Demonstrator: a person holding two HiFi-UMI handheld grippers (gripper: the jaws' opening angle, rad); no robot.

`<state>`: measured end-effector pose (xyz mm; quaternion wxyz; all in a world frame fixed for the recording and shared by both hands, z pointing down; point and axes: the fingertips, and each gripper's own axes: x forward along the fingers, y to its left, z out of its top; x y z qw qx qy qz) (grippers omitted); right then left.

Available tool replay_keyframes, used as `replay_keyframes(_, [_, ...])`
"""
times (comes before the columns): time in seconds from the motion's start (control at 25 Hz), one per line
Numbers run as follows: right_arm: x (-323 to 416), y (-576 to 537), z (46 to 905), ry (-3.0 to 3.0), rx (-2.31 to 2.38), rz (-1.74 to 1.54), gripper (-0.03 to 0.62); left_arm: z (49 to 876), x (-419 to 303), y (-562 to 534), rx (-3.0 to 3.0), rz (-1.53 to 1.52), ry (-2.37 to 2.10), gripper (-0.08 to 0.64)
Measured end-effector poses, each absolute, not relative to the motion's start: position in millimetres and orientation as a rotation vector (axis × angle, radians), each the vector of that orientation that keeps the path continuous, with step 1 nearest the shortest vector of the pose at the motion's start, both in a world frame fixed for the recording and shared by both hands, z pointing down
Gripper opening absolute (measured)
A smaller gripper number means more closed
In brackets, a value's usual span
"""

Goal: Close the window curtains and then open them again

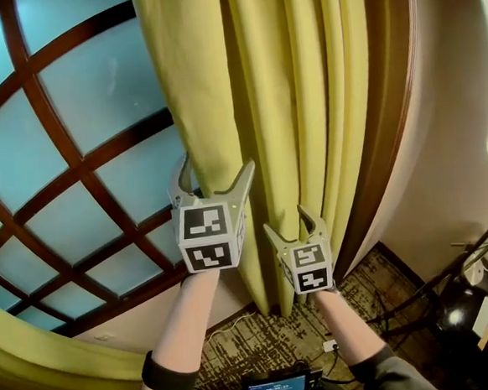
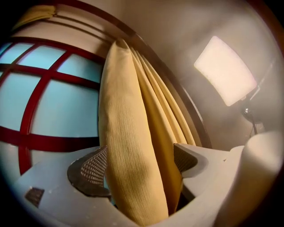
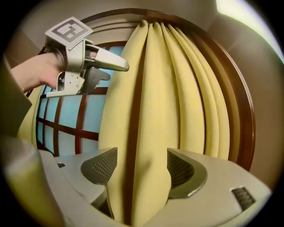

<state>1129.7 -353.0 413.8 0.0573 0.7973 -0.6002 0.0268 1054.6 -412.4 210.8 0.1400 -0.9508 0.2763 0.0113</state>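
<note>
The yellow-green curtain (image 1: 287,102) hangs gathered in folds at the right side of the window (image 1: 81,161), against the dark wooden frame (image 1: 389,119). My left gripper (image 1: 217,168) is raised at the curtain's left edge. Its jaws are spread wide around the outer fold (image 2: 128,124), and the pads do not squeeze it. My right gripper (image 1: 295,228) is lower and to the right, open, with a fold (image 3: 146,133) standing loosely between its jaws. The right gripper view also shows the left gripper (image 3: 117,72) up at the curtain's edge.
A second curtain (image 1: 38,357) sweeps across the lower left. The window has blue panes with dark red-brown bars. Below lie patterned carpet (image 1: 255,340), a device with a lit screen (image 1: 280,387) and cables. A stand (image 1: 475,247) and a bright light panel (image 2: 224,71) are at the right.
</note>
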Motion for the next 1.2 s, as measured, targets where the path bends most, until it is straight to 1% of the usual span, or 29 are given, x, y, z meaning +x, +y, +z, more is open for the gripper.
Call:
replay_keyframes(0.12, [1135.4, -371.6, 378.0, -1.808, 2.438, 0.01, 0.373, 181.3, 1067.4, -425.5, -2.706, 0.057, 0.814, 0.483])
replay_keyframes(0.32, [1147.9, -399.8, 325.5, -1.767, 2.435, -0.134, 0.373, 153.8, 1080.2, -441.4, -2.655, 0.061, 0.855, 0.483])
replay_keyframes(0.56, [1159.3, -412.9, 304.4, -1.746, 2.429, -0.194, 0.371, 148.0, 1095.2, -443.6, -2.645, 0.046, 0.861, 0.477])
replay_keyframes(0.64, [1161.2, -415.7, 301.6, -1.76, 2.425, -0.2, 0.359, 147.1, 1096.1, -443.5, -2.636, 0.042, 0.856, 0.422])
replay_keyframes(0.72, [1162.5, -416.8, 300.3, -1.773, 2.416, -0.208, 0.293, 146.0, 1095.6, -443.3, -2.627, 0.042, 0.86, 0.356])
replay_keyframes(0.88, [1167.4, -414.6, 298.3, -1.736, 2.438, -0.24, 0.08, 145.4, 1089.6, -447.4, -2.611, 0.06, 0.9, 0.174])
replay_keyframes(0.92, [1168.3, -414.5, 297.0, -1.729, 2.442, -0.247, 0.054, 144.5, 1086.9, -449.3, -2.607, 0.073, 0.919, 0.121])
replay_keyframes(1.0, [1167.7, -415.8, 295.3, -1.729, 2.437, -0.257, 0.029, 143.3, 1080.9, -452.8, -2.604, 0.101, 0.959, 0.012])
replay_keyframes(1.04, [1166.1, -416.9, 295.3, -1.739, 2.429, -0.261, 0.028, 143.3, 1078.3, -453.8, -2.604, 0.111, 0.974, -0.003])
replay_keyframes(1.2, [1156.6, -421.4, 295.4, -1.808, 2.395, -0.264, 0.028, 143.2, 1069.7, -457.5, -2.618, 0.133, 1.012, -0.005])
